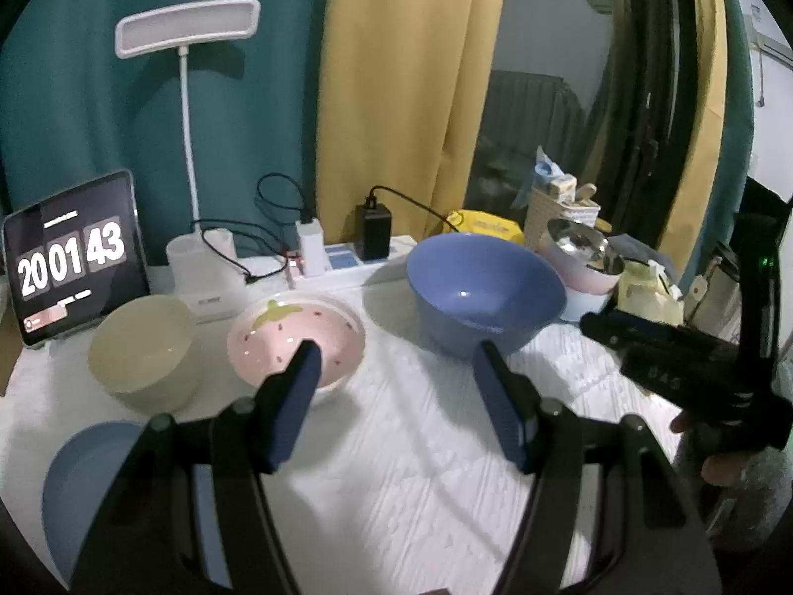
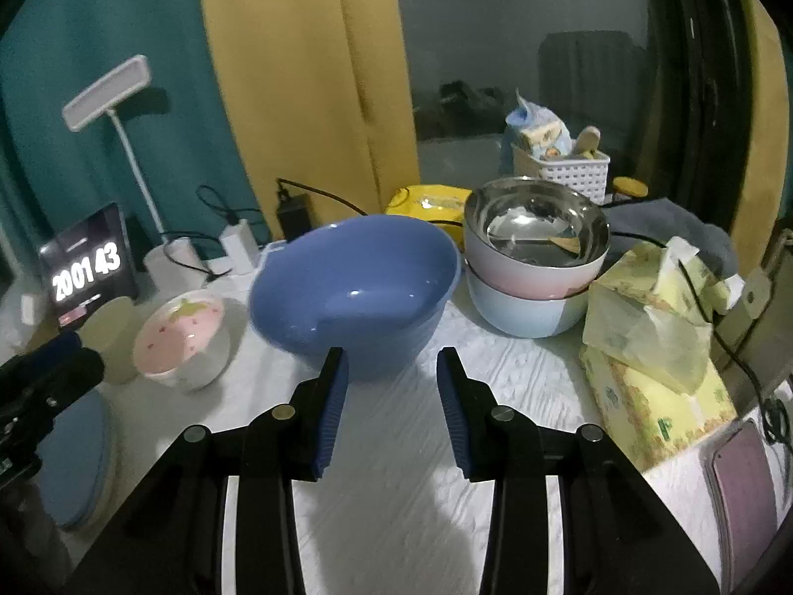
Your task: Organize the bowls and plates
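1. Bowls and plates sit spread across the white tabletop (image 1: 396, 486), each standing apart from the next.
2. Far left, a flat pale-blue plate (image 1: 74, 486) lies at the near edge, partly hidden under the left gripper (image 1: 396, 354).
3. Behind it stands a cream-coloured plastic bowl (image 1: 143, 347), upright, just in front of a tablet showing clock digits (image 1: 74, 258).
4. Next comes a pink ceramic bowl with a strawberry pattern (image 1: 297, 337), upright; from the left wrist view one blue finger pad (image 1: 297, 396) overlaps its near rim, though I cannot tell if it touches.
5. The left gripper's fingers stand wide with nothing between them.
6. A white desk lamp (image 1: 188, 29) and a power strip with chargers (image 1: 347, 258) line the back edge.
7. At centre sits a large blue plastic bowl (image 2: 352, 287), upright.
8. The right gripper (image 2: 391, 359) hovers just before this bowl, its fingers moderately apart and gripping nothing.
9. Right of that, a steel-lined pink bowl (image 2: 535, 238) is nested in a pale-blue bowl (image 2: 520, 315).
10. Far right rests a yellow tissue pack (image 2: 654, 347).
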The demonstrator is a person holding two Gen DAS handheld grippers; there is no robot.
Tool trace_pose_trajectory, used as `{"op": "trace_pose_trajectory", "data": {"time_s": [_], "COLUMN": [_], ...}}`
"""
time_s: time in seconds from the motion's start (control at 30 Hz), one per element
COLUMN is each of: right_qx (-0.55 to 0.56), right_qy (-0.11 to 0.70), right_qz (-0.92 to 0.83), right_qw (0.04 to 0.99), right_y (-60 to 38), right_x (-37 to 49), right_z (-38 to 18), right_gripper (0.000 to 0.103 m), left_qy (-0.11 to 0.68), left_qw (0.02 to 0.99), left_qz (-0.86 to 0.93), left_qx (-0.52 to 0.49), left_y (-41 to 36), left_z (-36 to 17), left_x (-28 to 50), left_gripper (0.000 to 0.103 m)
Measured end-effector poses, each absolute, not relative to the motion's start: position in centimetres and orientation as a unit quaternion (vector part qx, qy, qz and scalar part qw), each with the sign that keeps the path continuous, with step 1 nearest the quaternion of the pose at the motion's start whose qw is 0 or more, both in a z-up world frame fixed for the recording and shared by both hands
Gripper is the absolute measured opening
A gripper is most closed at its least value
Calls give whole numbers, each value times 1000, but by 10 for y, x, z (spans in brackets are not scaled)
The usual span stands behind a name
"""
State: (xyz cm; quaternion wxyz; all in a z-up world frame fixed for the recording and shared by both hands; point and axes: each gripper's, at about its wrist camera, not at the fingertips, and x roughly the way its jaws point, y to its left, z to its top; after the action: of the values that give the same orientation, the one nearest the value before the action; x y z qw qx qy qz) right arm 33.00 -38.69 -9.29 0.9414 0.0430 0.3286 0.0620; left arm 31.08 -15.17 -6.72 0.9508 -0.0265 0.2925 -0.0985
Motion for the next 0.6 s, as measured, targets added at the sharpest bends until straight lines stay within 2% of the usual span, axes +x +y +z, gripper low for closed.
{"op": "trace_pose_trajectory", "data": {"time_s": [0.3, 0.6], "right_qx": [81, 65], "right_qy": [338, 355], "right_qz": [59, 58], "right_qw": [936, 931], "right_y": [-396, -392], "right_x": [363, 378], "right_z": [-111, -128], "right_gripper": [40, 43], "left_qy": [297, 312], "left_qw": [949, 943], "left_qz": [-108, -115], "left_qx": [-23, -27], "left_y": [-168, -183], "left_z": [-77, -92], "left_x": [336, 361], "left_gripper": [65, 65]}}
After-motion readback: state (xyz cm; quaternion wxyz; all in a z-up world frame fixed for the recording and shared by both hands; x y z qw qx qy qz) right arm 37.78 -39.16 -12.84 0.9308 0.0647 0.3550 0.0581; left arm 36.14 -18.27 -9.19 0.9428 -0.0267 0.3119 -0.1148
